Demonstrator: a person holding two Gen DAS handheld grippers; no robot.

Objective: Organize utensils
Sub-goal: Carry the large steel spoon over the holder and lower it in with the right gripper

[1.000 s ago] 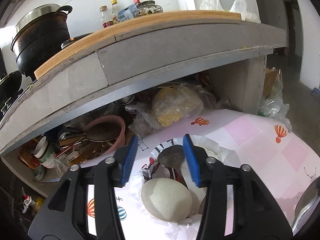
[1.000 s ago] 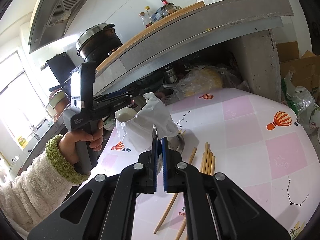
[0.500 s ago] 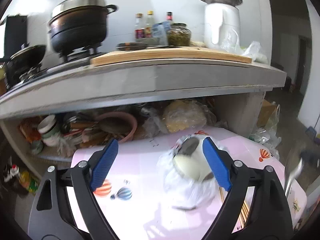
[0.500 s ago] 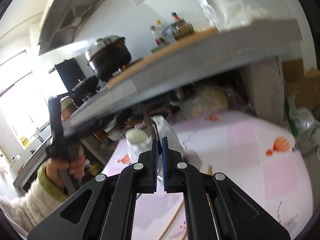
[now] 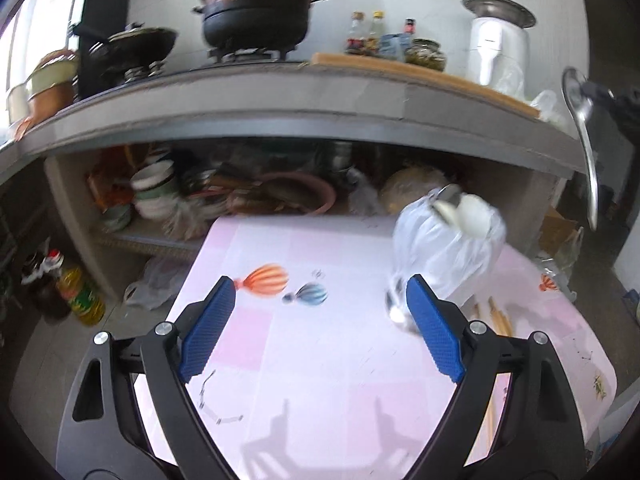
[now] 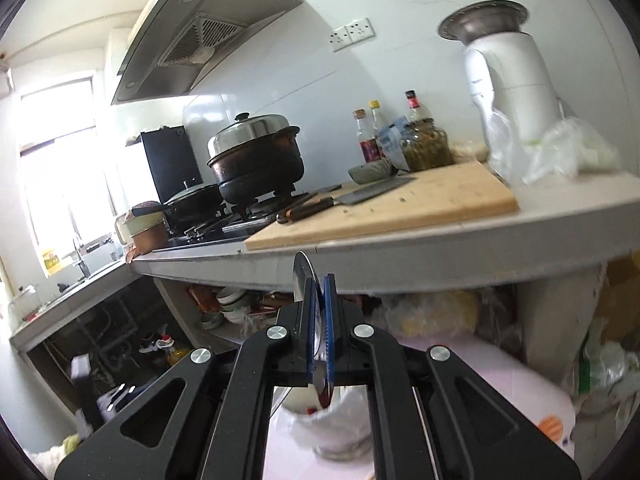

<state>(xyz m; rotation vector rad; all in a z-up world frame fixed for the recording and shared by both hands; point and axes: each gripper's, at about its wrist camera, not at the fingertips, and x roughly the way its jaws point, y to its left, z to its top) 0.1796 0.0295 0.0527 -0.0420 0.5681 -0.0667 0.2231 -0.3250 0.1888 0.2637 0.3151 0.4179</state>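
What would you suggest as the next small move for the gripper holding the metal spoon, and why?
Probably carry the spoon down toward the white bag of utensils on the pink table. The right gripper is shut on it, raised before the counter edge, while the left gripper stands open and empty, and chopsticks lie loose beside the bag.

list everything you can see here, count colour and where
spoon: one, metal, clamped in the right hand-held gripper
plastic bag: one, white, on the table, white ladles sticking out
chopsticks: several, wooden, on the table beside the bag
table: one, pink with balloon prints
pot: one, dark with steel lid, on the stove
cutting board: one, wooden, on the counter
cleaver: one, on the board
bottles: three, behind the board
bowls: stack, pale, under the counter
left hand-held gripper: open, empty, over the table
right hand-held gripper: shut on the spoon
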